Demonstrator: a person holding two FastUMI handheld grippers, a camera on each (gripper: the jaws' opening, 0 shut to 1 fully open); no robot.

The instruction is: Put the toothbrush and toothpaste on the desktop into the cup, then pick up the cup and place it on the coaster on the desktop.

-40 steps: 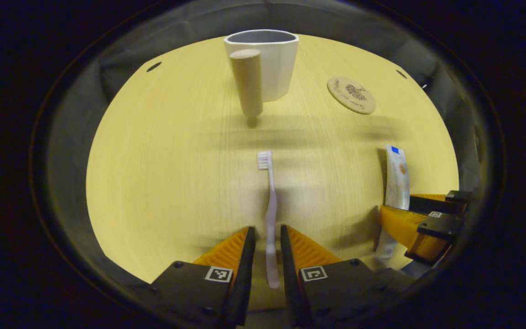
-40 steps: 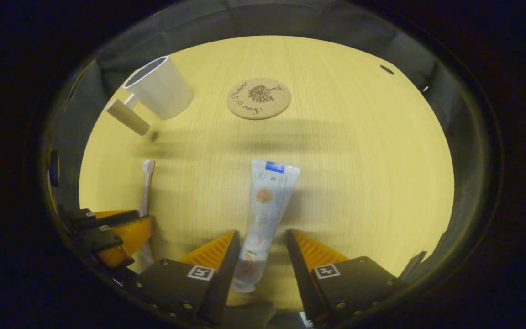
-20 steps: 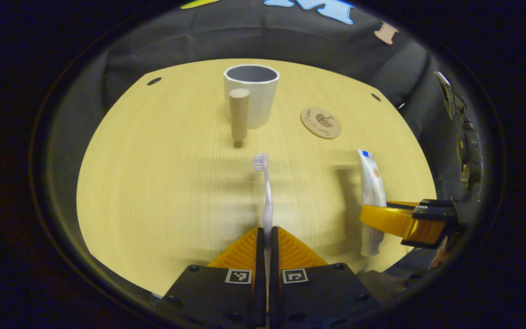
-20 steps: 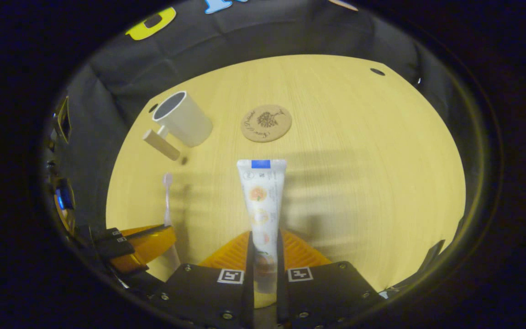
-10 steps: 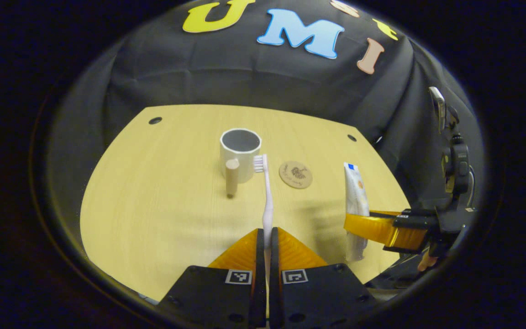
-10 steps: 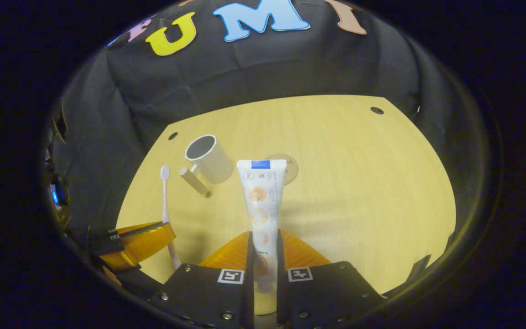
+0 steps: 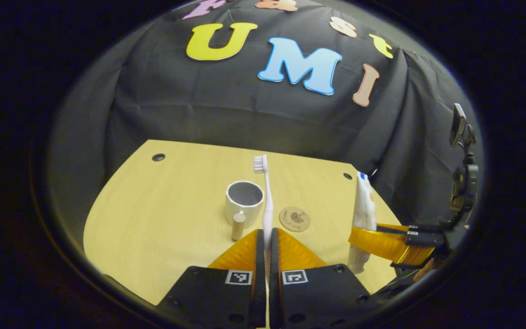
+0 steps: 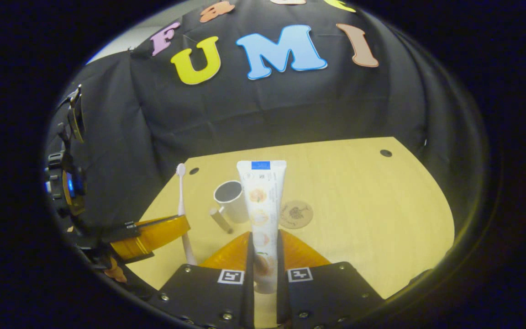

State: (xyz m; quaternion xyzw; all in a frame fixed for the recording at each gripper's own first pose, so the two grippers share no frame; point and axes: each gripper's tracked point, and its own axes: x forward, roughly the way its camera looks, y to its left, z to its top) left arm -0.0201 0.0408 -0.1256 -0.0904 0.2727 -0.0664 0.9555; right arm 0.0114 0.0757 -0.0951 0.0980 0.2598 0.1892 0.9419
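In the left gripper view my left gripper [image 7: 266, 244] is shut on the handle of a pale toothbrush [image 7: 266, 196], bristles up, held well above the desk. A white cup [image 7: 244, 200] with a wooden handle [image 7: 238, 225] stands below and ahead of it, beside a round cork coaster [image 7: 294, 219]. In the right gripper view my right gripper [image 8: 263, 249] is shut on a white toothpaste tube [image 8: 261, 201], raised upright. The cup [image 8: 230, 195] and the coaster [image 8: 296, 214] sit behind the tube. Each view shows the other gripper at its side: the right gripper [image 7: 388, 244] with the toothpaste, the left gripper [image 8: 153, 233] with the toothbrush [image 8: 183, 210].
The light wooden desktop [image 7: 162, 214] has small dark holes near its far corners [image 7: 158, 157]. Black cloth walls close it in behind and at both sides. A dark device on a stand [image 7: 461, 169] is at the right edge of the left gripper view.
Both grippers closed on their objects and lifted them off the desk. They have kept rising and tilting up, so the cup and coaster now look smaller and lower.
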